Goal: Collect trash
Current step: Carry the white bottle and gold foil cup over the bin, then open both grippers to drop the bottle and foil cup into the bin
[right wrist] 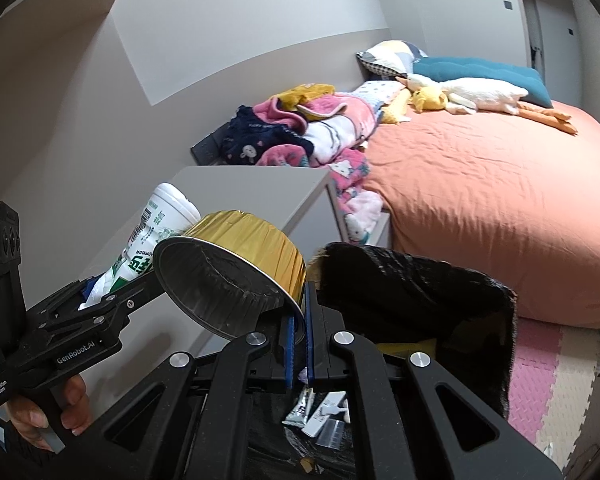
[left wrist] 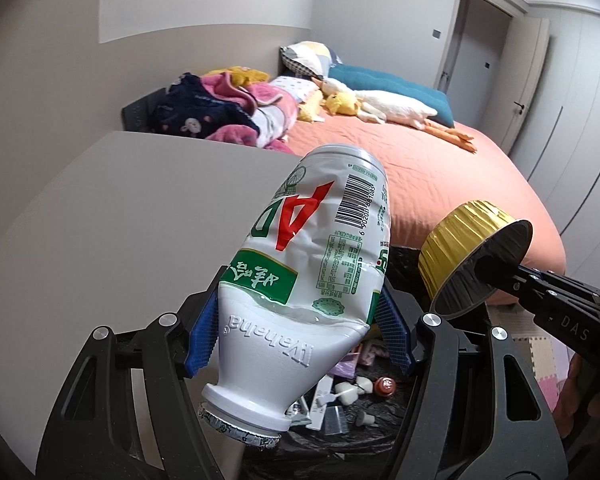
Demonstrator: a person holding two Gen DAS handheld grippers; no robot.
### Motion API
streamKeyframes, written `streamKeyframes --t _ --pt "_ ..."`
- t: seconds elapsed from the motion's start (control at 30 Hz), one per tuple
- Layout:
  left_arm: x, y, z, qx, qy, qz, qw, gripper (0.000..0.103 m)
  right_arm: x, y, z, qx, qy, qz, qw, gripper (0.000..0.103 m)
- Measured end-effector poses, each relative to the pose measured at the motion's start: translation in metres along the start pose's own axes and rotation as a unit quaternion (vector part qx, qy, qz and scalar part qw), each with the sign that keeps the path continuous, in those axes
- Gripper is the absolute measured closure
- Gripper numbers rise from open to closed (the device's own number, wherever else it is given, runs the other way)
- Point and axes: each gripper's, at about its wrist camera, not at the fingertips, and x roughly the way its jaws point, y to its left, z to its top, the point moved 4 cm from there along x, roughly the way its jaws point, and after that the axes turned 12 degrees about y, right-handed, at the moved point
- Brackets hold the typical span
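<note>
My left gripper (left wrist: 300, 332) is shut on a crushed white plastic bottle (left wrist: 304, 272) with a green and red label, held neck-down over a bin lined with a black bag (left wrist: 340, 436). The bottle also shows in the right wrist view (right wrist: 148, 236), at the left. My right gripper (right wrist: 299, 344) is shut on the rim of a gold foil cup (right wrist: 236, 272) and holds it tilted above the black bag (right wrist: 420, 304). The foil cup shows at the right of the left wrist view (left wrist: 472, 256), with the right gripper (left wrist: 496, 268) on it.
Wrappers and small scraps (left wrist: 348, 396) lie inside the bag. A grey bedside cabinet (left wrist: 120, 240) stands to the left. A bed with an orange sheet (right wrist: 480, 200), heaped clothes (right wrist: 308, 128) and plush toys (right wrist: 468, 96) lies behind. Pink foam mats (right wrist: 540, 368) cover the floor.
</note>
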Motion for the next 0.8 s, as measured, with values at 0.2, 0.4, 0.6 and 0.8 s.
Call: streamKeyframes --t 0.2,0.4,0.6,0.8 --pt "0.008 -0.023 0.002 0.022 0.008 -0.008 0.9997 0.037 -0.008 -0.022 -0.002 0.018 -0.006 -0.008 1.0 0.098" --pt "0.015 -0.044 0.003 0.04 0.014 -0.02 0.9989 0.037 -0.019 -0.043 -0.005 0.036 -0.011 -0.021 0.999 0.098" --pt "0.022 -0.064 0.004 0.057 0.021 -0.031 0.9976 0.037 -0.024 -0.06 -0.007 0.051 -0.013 -0.032 0.998 0.098" --pt "0.034 -0.071 0.005 0.074 0.04 -0.032 0.9959 0.01 -0.023 -0.075 -0.011 0.076 0.0 -0.027 0.997 0.058"
